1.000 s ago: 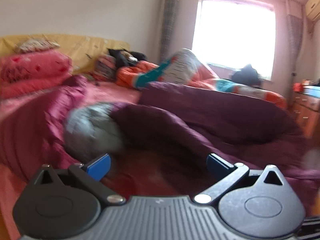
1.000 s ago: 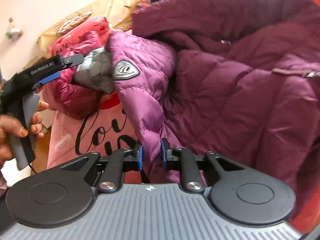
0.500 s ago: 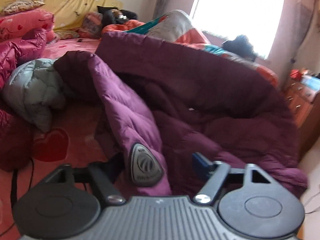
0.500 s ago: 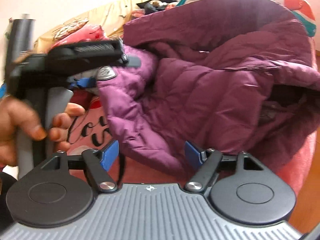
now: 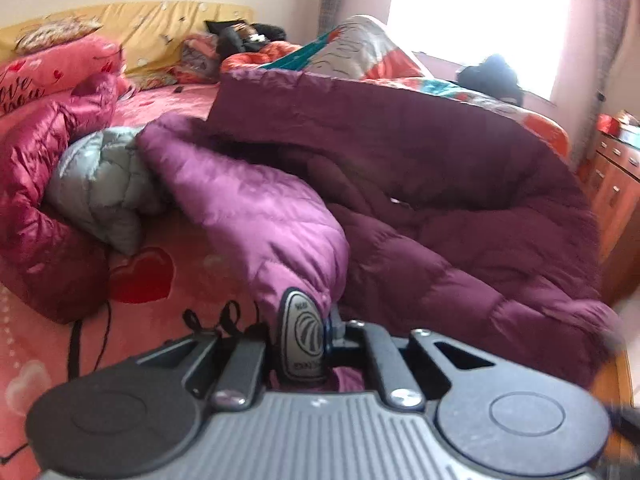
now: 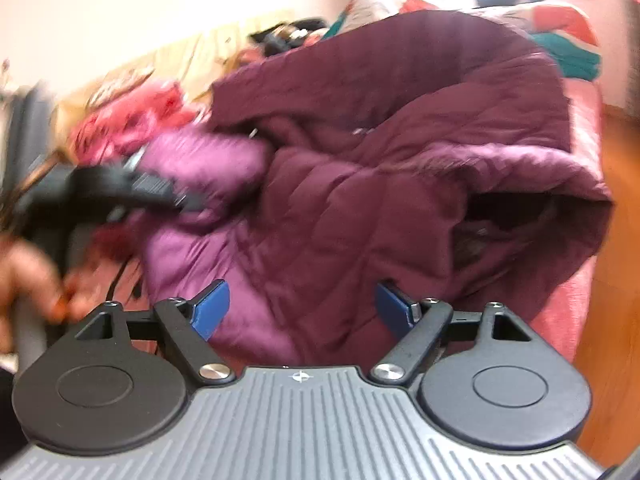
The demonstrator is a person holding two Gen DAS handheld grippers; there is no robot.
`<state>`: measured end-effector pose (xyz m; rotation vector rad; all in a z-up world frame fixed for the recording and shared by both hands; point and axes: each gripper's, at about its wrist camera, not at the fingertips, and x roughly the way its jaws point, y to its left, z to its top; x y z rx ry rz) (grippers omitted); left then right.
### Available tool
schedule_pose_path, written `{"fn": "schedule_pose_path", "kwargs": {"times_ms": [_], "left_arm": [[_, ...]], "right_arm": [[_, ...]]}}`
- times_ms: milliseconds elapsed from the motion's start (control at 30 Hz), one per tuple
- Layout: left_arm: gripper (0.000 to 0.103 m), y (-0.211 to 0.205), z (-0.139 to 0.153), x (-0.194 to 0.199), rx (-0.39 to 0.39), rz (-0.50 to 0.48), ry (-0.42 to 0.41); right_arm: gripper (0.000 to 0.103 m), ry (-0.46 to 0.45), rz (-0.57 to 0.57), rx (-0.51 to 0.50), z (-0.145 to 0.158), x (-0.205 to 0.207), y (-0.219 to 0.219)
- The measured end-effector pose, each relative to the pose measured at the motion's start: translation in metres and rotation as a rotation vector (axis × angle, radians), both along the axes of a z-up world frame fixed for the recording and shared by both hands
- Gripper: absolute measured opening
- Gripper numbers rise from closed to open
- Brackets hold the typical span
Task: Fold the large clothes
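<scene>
two tongs, and a handover: the left tongs [image 5: 316, 336] have just been closing and now pinch the purple sleeve [image 5: 256, 216] at its grey badge [image 5: 301, 338], while the right tongs [image 6: 298, 310] have just been opening, wide and empty, the purple down jacket [image 6: 400, 168] just past them on the bed [image 5: 160, 240]; sleeve fold next, i'd say; beyond, a grey jacket [image 5: 100, 184] and red jacket [image 5: 36, 200] crowd the sleeve's side

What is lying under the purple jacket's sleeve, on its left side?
Beside and partly under the sleeve a grey quilted garment shows, on the pink bedsheet with its red heart. How far the grey garment reaches beneath is covered.
</scene>
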<state>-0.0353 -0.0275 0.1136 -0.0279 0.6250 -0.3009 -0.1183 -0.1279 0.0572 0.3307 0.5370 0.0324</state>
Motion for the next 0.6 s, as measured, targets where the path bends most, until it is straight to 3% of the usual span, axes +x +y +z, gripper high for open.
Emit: {"fn": "schedule_pose_path", "kwargs": {"times_ms": [133, 367, 500, 600], "left_arm": [[0.004, 0.002, 0.007, -0.035, -0.008, -0.067, 0.017], [0.004, -0.014, 0.005, -0.095, 0.017, -0.207, 0.052], [0.004, -0.03, -0.001, -0.126, 0.05, -0.297, 0.077], [0.005, -0.045, -0.008, -0.141, 0.071, -0.351, 0.089]], "right_arm": [[0.103, -0.025, -0.146, 0.044, 0.004, -0.008, -0.03], [0.103, 0.008, -0.382, 0.255, -0.011, -0.02, -0.102], [0.103, 0.045, -0.458, 0.365, -0.025, -0.022, -0.132], [0.103, 0.028, -0.458, 0.392, -0.027, -0.02, -0.145]]}}
